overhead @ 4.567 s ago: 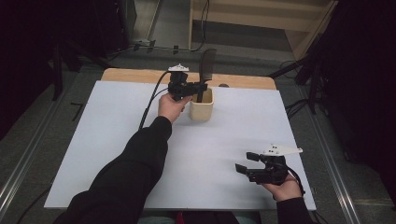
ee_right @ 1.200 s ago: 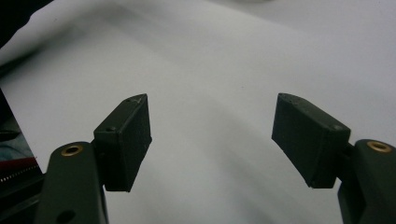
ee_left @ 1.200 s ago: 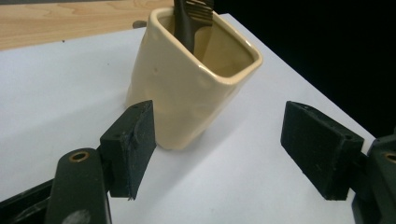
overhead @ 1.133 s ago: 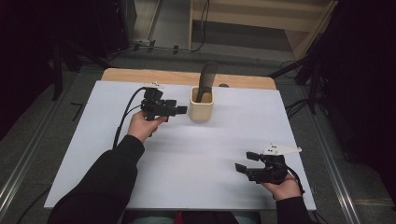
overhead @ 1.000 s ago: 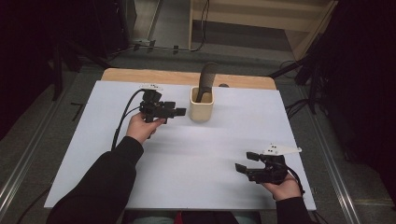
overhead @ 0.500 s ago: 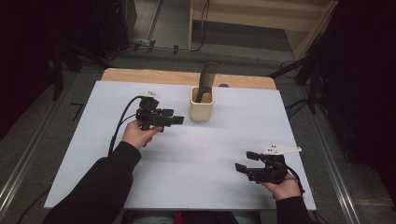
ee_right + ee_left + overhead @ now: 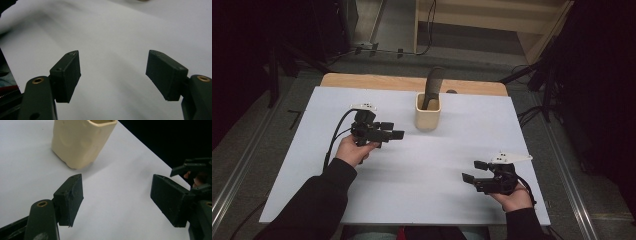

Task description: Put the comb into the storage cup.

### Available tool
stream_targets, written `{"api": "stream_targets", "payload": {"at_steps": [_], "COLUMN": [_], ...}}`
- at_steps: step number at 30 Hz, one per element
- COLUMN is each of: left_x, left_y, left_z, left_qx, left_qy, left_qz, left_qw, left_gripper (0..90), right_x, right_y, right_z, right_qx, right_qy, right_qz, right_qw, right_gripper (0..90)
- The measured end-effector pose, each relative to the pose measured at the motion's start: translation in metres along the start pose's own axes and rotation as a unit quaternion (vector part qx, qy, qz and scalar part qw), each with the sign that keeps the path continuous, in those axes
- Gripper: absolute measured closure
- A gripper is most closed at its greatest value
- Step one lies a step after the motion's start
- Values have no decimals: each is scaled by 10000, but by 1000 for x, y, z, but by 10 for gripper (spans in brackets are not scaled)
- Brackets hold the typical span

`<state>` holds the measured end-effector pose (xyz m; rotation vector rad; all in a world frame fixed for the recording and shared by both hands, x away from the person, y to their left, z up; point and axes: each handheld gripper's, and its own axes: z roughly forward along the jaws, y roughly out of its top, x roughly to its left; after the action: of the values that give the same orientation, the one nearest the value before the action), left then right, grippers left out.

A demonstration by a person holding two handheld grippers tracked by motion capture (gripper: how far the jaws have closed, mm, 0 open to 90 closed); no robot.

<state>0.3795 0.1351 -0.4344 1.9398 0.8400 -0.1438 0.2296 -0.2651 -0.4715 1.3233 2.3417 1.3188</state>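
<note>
The cream holder [image 7: 428, 112] looks like glazed ceramic: stiff, fairly heavy for its size, smooth enough to slip, and likely to chip or crack if knocked over. I judge the safest hold to be across its two flat outer walls, low on the body, or over one wall with a pad inside the rim. The dark utensil [image 7: 432, 88] standing in it is probably light and rigid plastic or silicone; its upper end, which sticks well clear of the rim, is the natural place to pinch it.

The holder is a squarish cup with rounded corners and slightly uneven, dimpled walls, plain cream all over. It stands upright on the white sheet of the table [image 7: 512, 135], near the middle of the far edge. The utensil is dark grey to black, broad and gently curved, leaning towards the far side.

The left hand-held gripper [image 7: 395, 131] hovers just left of the holder, well apart from it, jaws spread with nothing between them. The right hand-held gripper [image 7: 474, 170] sits near the table's near right corner, jaws likewise spread wide and empty.
</note>
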Motion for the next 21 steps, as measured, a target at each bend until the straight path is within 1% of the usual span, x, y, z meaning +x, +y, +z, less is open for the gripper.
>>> {"api": "stream_targets", "payload": {"at_steps": [1,4,7,9,12,14,18,21], "left_x": [-1,-1,-1,-1,-2,-3,-7,-9], "left_y": [-1,-6,-9,-11,-15,-17,-23,-29], "left_z": [-2,-6,-9,-10,-14,-16,-21,-26], "left_qx": [0,48,141,178,195,227,275,282], "left_qy": [-16,-72,-65,-131,-196,-237,-202,-221], "left_qz": [-3,-78,-141,-206,-229,-197,-89,-76], "left_qw": [10000,9999,9998,9995,9994,9993,9994,9993], "left_gripper": [268,268,268,268,268,268,268,268], "right_x": [0,-1,-1,-1,-1,-2,-2,-2], "right_y": [0,1,1,2,1,1,1,0], "right_z": [0,1,2,1,1,1,0,0], "right_qx": [15,11,7,4,8,9,13,11], "right_qy": [-8,2,-9,-3,-2,-4,-8,-12], "right_qz": [30,2,9,6,14,20,38,34], "right_qw": [10000,10000,10000,10000,10000,10000,10000,10000], "right_gripper": [258,258,258,258,258,258,258,258]}}
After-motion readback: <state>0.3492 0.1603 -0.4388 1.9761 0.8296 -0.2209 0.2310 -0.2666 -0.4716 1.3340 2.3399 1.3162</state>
